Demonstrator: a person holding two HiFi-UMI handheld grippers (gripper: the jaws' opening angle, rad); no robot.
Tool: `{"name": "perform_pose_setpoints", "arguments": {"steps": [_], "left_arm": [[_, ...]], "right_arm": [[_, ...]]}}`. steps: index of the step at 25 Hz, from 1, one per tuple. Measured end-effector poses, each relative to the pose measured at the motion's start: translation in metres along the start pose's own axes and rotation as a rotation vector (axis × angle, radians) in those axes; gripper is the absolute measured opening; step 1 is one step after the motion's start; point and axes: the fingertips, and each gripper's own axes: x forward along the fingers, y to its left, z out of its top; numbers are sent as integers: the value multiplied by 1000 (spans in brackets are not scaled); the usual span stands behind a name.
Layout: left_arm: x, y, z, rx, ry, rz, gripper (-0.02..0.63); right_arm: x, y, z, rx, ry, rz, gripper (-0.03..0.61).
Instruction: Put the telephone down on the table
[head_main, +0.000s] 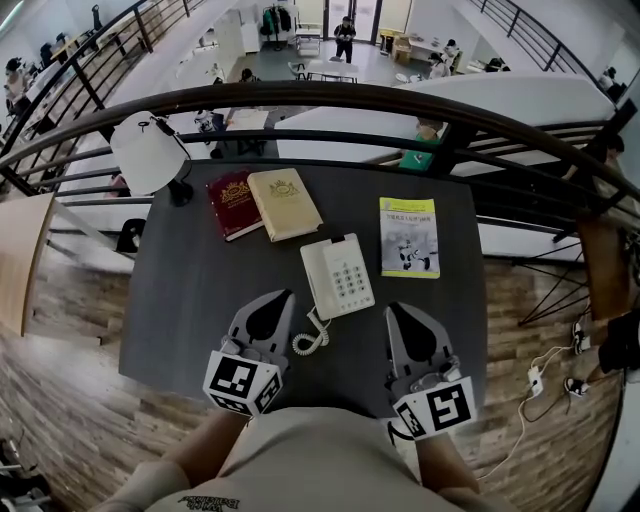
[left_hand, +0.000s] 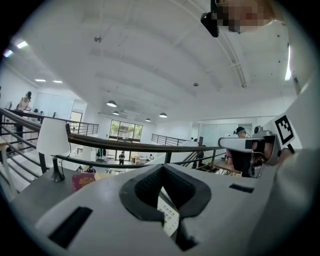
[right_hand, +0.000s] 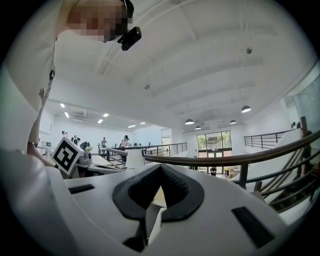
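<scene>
A white telephone (head_main: 337, 277) lies flat on the dark grey table (head_main: 190, 290), its handset resting on the left side of its base. Its coiled cord (head_main: 310, 336) trails toward me. My left gripper (head_main: 276, 298) hovers just left of the cord, shut with nothing in it. My right gripper (head_main: 398, 311) sits to the right of the phone, also shut and empty. In the left gripper view the closed jaws (left_hand: 162, 168) frame a bit of the phone's keypad (left_hand: 169, 218). In the right gripper view the jaws (right_hand: 161, 168) meet at the tip with nothing between them.
At the table's far side stand a white lamp (head_main: 148, 150), a red book (head_main: 232, 204), a cream book (head_main: 284, 203) and a yellow-green booklet (head_main: 409, 236). A dark curved railing (head_main: 320, 98) runs just behind the table, over a drop to a lower floor.
</scene>
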Motion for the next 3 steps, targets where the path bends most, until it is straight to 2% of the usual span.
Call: {"name": "perform_pose_setpoints", "arguments": {"steps": [3], "left_arm": [[1,1,0,1,-1,1,5]], "right_arm": [[1,0,-1,5,1,2,0]]}}
